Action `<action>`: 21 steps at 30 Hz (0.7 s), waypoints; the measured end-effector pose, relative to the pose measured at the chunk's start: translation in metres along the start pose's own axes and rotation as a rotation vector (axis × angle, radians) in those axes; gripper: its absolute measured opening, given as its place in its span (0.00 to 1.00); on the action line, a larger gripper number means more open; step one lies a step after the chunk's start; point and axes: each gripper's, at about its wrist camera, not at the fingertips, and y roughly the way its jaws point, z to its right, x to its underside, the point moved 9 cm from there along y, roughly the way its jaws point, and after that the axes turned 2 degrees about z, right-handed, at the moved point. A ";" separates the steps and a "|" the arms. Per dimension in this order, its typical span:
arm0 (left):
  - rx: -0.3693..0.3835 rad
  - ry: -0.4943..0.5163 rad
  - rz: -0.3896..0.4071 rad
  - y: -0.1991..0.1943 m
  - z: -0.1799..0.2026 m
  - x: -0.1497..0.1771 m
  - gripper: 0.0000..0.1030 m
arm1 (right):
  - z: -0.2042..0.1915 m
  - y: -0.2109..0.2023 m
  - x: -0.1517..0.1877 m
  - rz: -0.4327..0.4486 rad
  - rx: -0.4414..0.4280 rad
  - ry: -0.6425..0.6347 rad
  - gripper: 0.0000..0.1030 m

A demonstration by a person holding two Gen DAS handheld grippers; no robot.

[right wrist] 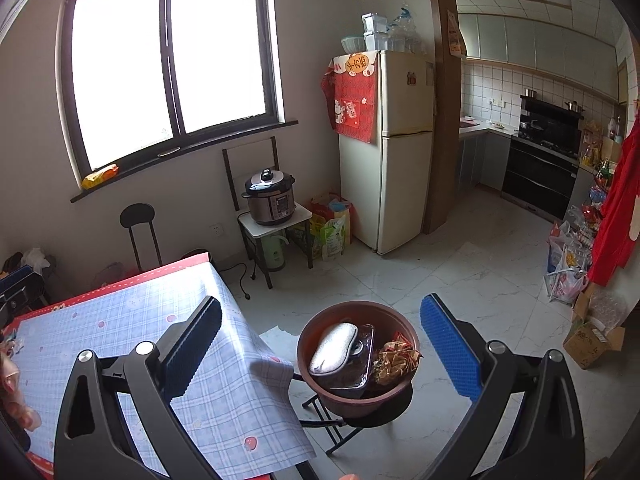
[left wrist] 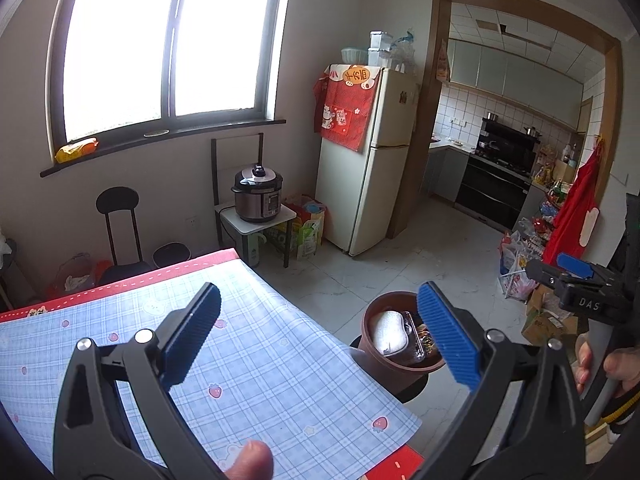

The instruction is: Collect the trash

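Note:
A brown round basin [right wrist: 316, 376] stands on a black stool beside the table's corner. It holds a clear plastic box [right wrist: 362, 364] with a white pad [right wrist: 334, 346] on it, and crumpled wrappers [right wrist: 394, 360]. The basin also shows in the left wrist view [left wrist: 372, 356]. My right gripper [right wrist: 320, 344] is open and empty, above the basin. My left gripper [left wrist: 318, 332] is open and empty, over the table's blue checked cloth [left wrist: 256, 372]. The right gripper's body shows at the right of the left wrist view [left wrist: 580, 284].
A white fridge [right wrist: 400, 152] stands at the back, a pressure cooker [right wrist: 270, 198] on a small stand to its left. A black stool [right wrist: 138, 232] is under the window. Bags and boxes [right wrist: 576, 296] crowd the right wall. The kitchen opens beyond.

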 end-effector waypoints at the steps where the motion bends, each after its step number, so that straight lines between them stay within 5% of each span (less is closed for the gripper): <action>1: 0.007 -0.001 0.001 -0.006 -0.001 0.001 0.94 | -0.005 -0.008 0.002 0.002 0.004 0.002 0.95; 21: -0.042 0.027 0.038 -0.085 -0.051 0.029 0.94 | -0.076 -0.077 0.041 0.005 0.059 0.004 0.95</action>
